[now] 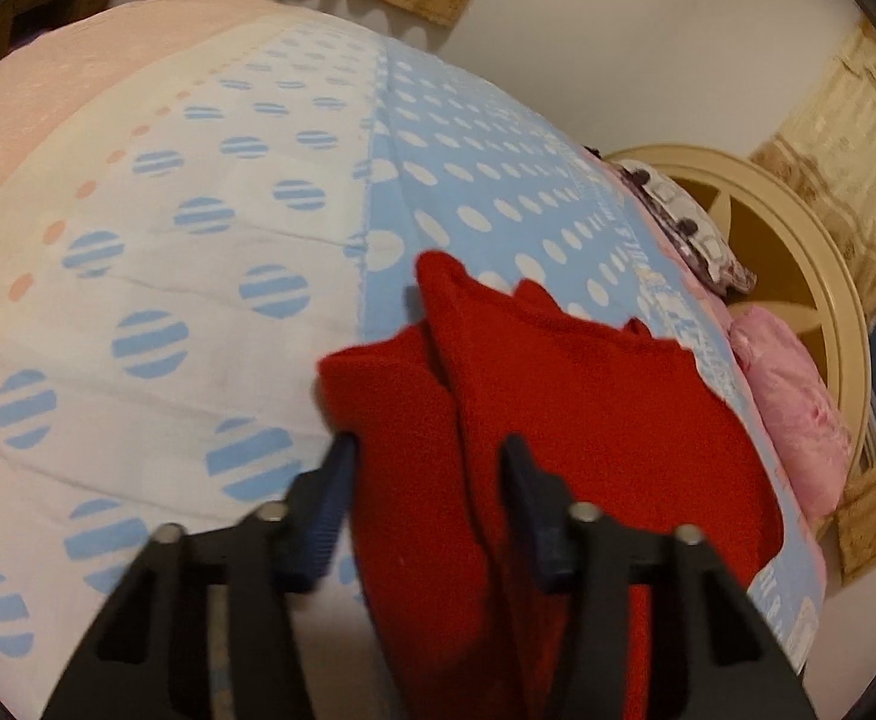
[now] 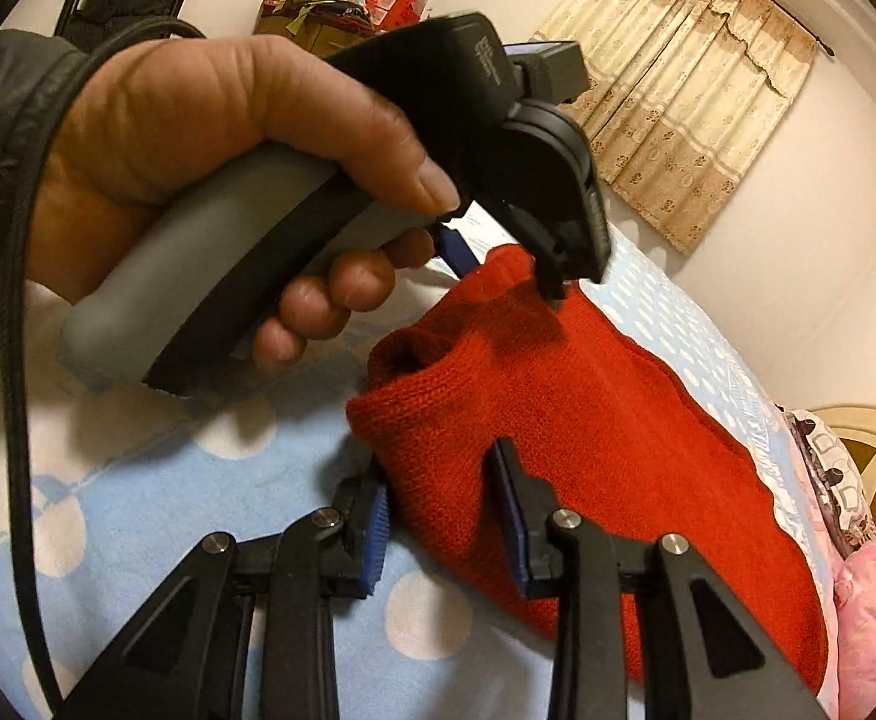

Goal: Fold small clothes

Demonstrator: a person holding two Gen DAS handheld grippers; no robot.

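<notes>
Since it's a chunky red knit (image 1: 588,396), I'd guess it handles soft and floppy, light enough, grippy rather than slippery, and it'll sag wherever it isn't supported, so an edge or corner fold is the place to grab, not the middle.

Left wrist view: the knit lies bunched on the spotted blue and white bedcover (image 1: 156,276), filling the frame from centre down toward 5 o'clock. The left gripper (image 1: 426,480) points down at an angle, jaws set narrow, with a thick fold of red fabric squeezed between the fingers (image 1: 333,498). Looks like a real pinch on the near edge.

Right wrist view: the knit runs from centre out to 4 o'clock on the bed. The right gripper (image 2: 441,498) has its jaws narrow too, clamped on the near corner of the knit at about 6 o'clock. Up at 10 o'clock the person's left hand (image 2: 198,138) wraps the grey handle of the other gripper, tilted down, its tips biting the far edge of the knit. Curtains (image 2: 684,78) hang at 1 o'clock.
</notes>
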